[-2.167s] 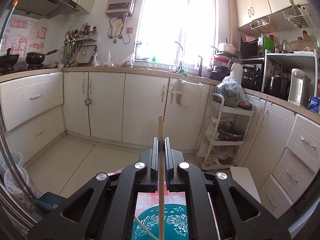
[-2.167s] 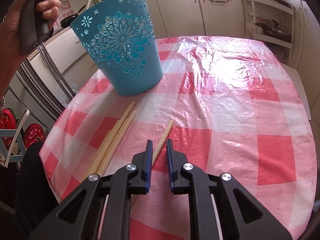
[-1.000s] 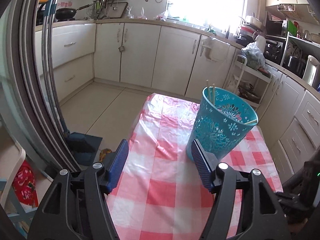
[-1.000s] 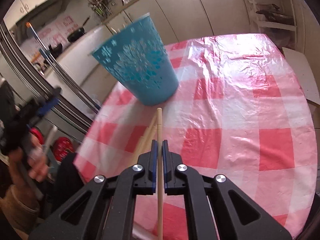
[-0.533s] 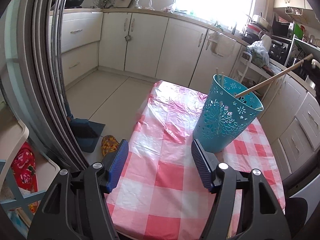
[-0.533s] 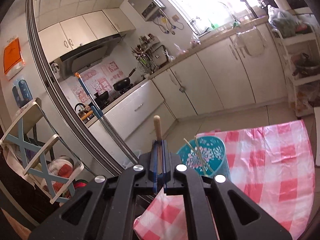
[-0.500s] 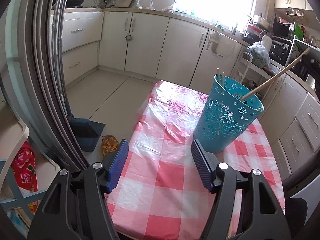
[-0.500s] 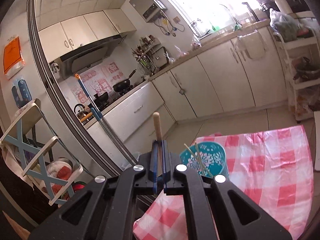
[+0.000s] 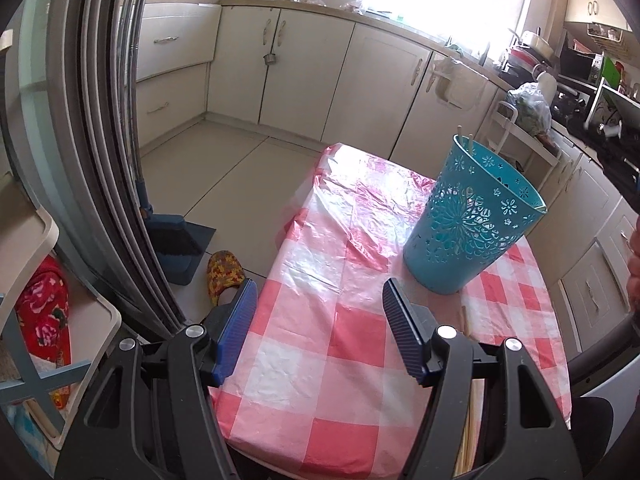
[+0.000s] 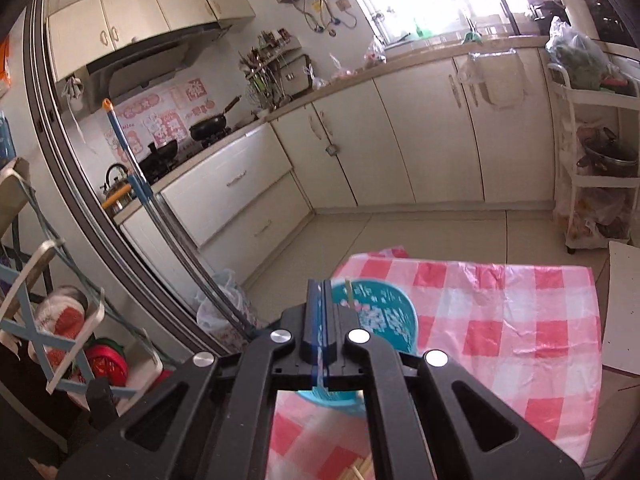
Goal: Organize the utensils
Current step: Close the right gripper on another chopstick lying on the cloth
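Observation:
A teal perforated basket (image 9: 472,224) stands on the red-and-white checked tablecloth (image 9: 344,344); two chopstick tips (image 9: 466,140) stick up from its far rim. My left gripper (image 9: 320,320) is open and empty, low over the table's near-left part, left of the basket. Loose chopsticks (image 9: 466,432) lie on the cloth behind its right finger. My right gripper (image 10: 320,312) hovers above the basket (image 10: 380,312), its jaws nearly together with nothing seen between them. A chopstick tip (image 10: 349,289) stands in the basket. More chopstick ends (image 10: 358,470) lie at the bottom edge.
A sliding door frame (image 9: 104,140) runs along the left. A broom and dustpan (image 9: 176,240) and a slipper (image 9: 224,272) lie on the floor by the table. Kitchen cabinets (image 9: 312,76) line the far wall. A white trolley (image 10: 596,160) stands at the right.
The chopstick held in my right gripper half a second ago is gone from its jaws, and the one slanting out of the basket no longer shows. My left gripper has stayed open, shifting slightly.

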